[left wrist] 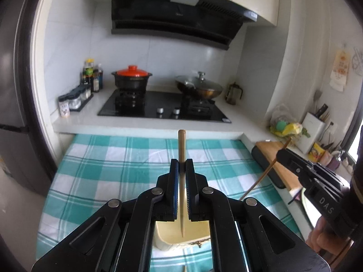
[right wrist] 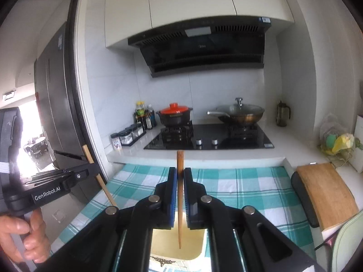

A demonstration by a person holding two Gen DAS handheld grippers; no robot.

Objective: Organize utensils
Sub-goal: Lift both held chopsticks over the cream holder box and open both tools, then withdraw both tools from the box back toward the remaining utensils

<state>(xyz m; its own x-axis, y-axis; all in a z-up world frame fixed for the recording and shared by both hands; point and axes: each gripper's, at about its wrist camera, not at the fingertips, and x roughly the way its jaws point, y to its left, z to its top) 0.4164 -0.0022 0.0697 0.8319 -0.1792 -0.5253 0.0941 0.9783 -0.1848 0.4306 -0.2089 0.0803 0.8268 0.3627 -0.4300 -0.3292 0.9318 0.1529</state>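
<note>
My left gripper (left wrist: 182, 165) is shut on a wooden chopstick (left wrist: 181, 145) that stands upright between its pads, thick end up, thin tip down over a cream container (left wrist: 195, 233). My right gripper (right wrist: 180, 174) is shut on a second wooden chopstick (right wrist: 180, 161), its tip hanging over the same cream container (right wrist: 192, 244). Each gripper shows in the other's view: the right gripper (left wrist: 280, 156) with its slanted chopstick (left wrist: 261, 176) at the right, the left gripper (right wrist: 91, 170) with its chopstick (right wrist: 101, 181) at the left. Both hang above the teal checked cloth (left wrist: 113, 170).
Behind the cloth is a white counter with a black gas hob (left wrist: 163, 106), an orange-lidded pot (left wrist: 132, 77), a lidded wok (left wrist: 199, 85), and condiment bottles (left wrist: 91, 74). A wooden cutting board (right wrist: 326, 192) lies at the right. A utensil holder (left wrist: 313, 131) stands far right. A hand (right wrist: 20, 233) grips the left tool.
</note>
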